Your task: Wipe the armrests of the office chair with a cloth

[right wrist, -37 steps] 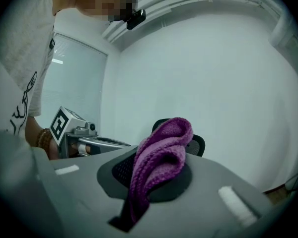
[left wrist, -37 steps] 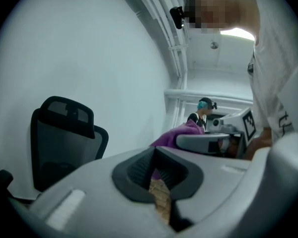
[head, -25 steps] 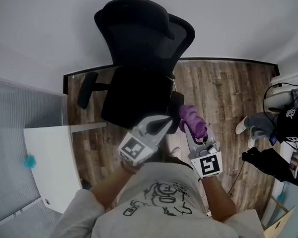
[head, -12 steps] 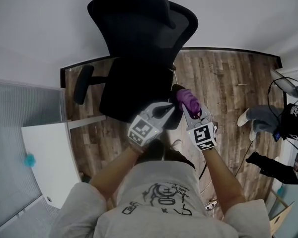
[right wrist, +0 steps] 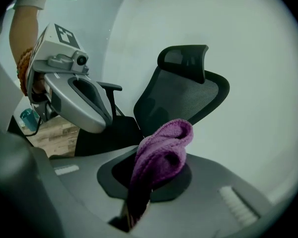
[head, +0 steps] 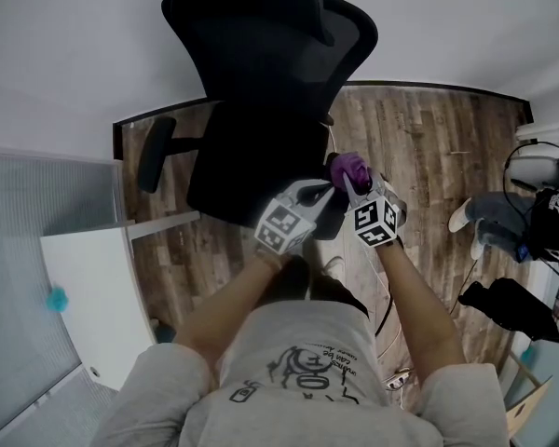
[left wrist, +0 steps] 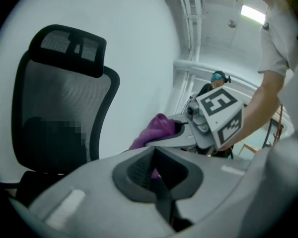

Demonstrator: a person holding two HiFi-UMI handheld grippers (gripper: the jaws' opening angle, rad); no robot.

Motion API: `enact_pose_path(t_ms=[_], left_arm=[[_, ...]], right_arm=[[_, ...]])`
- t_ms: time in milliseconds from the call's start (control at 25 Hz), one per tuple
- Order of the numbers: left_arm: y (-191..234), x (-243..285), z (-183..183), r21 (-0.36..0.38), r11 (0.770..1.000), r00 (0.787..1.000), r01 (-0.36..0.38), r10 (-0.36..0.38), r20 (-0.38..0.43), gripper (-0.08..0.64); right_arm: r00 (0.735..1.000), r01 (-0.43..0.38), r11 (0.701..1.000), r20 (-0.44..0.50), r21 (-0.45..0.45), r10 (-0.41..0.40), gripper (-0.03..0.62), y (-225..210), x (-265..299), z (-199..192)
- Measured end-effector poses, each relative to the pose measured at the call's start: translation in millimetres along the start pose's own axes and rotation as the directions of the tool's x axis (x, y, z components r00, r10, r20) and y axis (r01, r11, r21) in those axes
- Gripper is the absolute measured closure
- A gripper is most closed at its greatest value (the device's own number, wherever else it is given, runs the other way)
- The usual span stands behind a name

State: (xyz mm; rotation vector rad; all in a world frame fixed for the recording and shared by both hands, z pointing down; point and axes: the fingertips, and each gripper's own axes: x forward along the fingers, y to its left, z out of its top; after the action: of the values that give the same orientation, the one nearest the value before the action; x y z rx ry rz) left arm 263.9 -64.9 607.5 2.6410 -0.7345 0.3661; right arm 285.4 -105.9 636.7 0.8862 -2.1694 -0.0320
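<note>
Right hand-held gripper [head: 348,182] pinches a purple cloth [right wrist: 161,152] over the near armrest [head: 328,220] of a black office chair [head: 261,82]; contact cannot be made out. Left hand-held gripper [head: 326,190], pressed together and empty, hovers just beside it above the wood floor [head: 419,156].

Tight here: the right gripper [head: 352,181] and its cloth [head: 347,166] cross just ahead of the left gripper [head: 322,192], with hardly a gap between them. Straight ahead of both, the chair [head: 261,101] blocks the way, with the wall [head: 74,54] behind it. To the right gripper's right, the floor [head: 429,166] lies open as far as another person [head: 498,226]. Well off to the left gripper's left stands a desk [head: 93,287].
</note>
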Motion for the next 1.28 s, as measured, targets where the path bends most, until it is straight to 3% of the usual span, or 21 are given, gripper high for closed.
enact_pose_path(t_ms=[200, 360, 600, 1280], left_arm=[[7, 4, -15, -0.007, 1.0, 1.0, -0.002, 0.002, -0.023, 0.56], [11, 9, -25, -0.019, 1.0, 0.999, -0.009, 0.008, -0.051, 0.558], [10, 2, -32, -0.032, 0.999, 0.998, -0.012, 0.011, -0.057, 0.56], [2, -5, -37, -0.036, 0.999, 0.997, -0.01, 0.007, -0.071, 0.559]], right_arm=[[0.997, 0.021, 0.996, -0.075, -0.089, -0.028, 0.566, -8, 25, -11], [0.988, -0.009, 0.988, -0.155, -0.156, -0.015, 0.566, -4, 48, -31], [0.977, -0.096, 0.995, -0.194, -0.016, 0.091, 0.578, 6, 63, -38], [0.967, -0.204, 0.977, -0.166, -0.056, 0.193, 0.577, 41, 35, -45]])
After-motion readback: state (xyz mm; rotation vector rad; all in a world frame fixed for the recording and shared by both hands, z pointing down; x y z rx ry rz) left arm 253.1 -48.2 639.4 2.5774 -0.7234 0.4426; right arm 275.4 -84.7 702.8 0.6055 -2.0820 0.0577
